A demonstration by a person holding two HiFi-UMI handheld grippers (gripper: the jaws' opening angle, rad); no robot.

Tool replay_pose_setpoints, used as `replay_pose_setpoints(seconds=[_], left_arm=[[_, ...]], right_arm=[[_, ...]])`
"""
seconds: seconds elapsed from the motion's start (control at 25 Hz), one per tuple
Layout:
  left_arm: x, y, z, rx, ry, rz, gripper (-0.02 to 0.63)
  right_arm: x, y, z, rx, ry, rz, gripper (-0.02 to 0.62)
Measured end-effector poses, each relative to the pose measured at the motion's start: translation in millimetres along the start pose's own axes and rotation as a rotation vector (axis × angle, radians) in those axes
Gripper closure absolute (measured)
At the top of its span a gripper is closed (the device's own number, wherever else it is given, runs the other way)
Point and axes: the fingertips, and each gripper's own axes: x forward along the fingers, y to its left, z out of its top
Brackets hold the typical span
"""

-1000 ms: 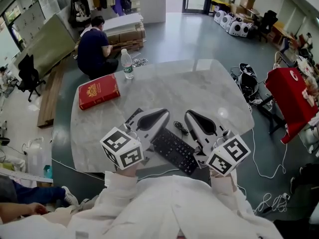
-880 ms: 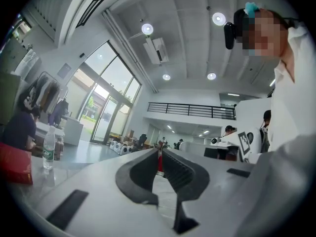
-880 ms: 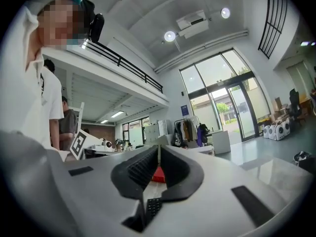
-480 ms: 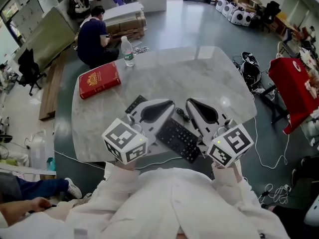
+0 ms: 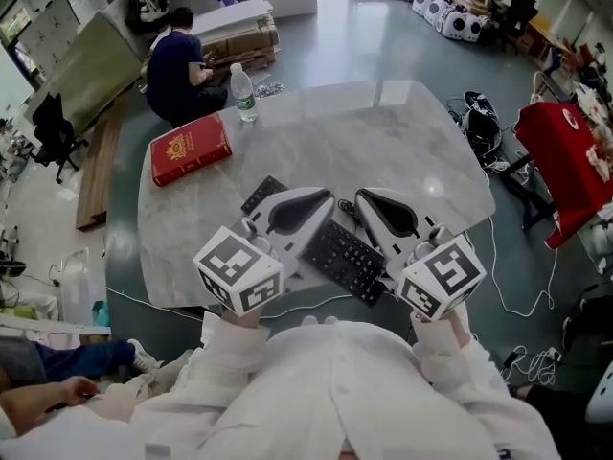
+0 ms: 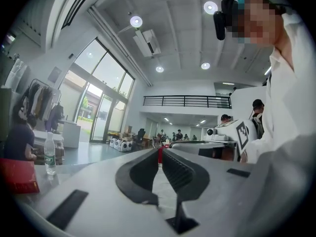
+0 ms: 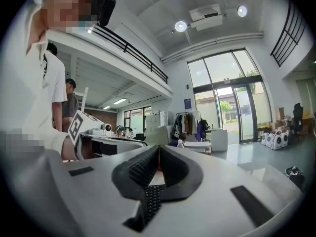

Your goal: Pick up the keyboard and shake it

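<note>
The jaws of the left gripper (image 6: 160,151) are pressed together at the tips with nothing between them, and so are those of the right gripper (image 7: 158,149), just as they were a second ago. The black keyboard (image 5: 345,262) lies slantwise between the two grippers over the near edge of the marble table (image 5: 383,151); whether it rests on the table or is lifted off it cannot be told. Its place between the grippers has hardly changed. In the right gripper view its keys show below the closed jaws and fill more of that hollow than before. The red book (image 5: 190,149) and the water bottle (image 5: 246,94) stand unmoved at the table's far left.
</note>
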Motion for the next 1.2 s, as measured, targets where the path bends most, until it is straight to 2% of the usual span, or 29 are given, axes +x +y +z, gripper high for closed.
replay_pose_setpoints(seconds=[0.64,0.96,1.2], left_arm=[[-1,-27,-28,-0.034,0.041,-0.028,0.574],[-13,-27,-41,-0.072,0.098,0.003,0.573],[-18,-25,-51,-0.083,0.102,0.010,0.574]], right_arm=[[-15,16,-19,-0.042,0.119,0.093,0.566],[-18,34,-38,-0.099,0.227,0.177,0.566],[-17,48,-46,-0.115,0.239,0.201,0.566]])
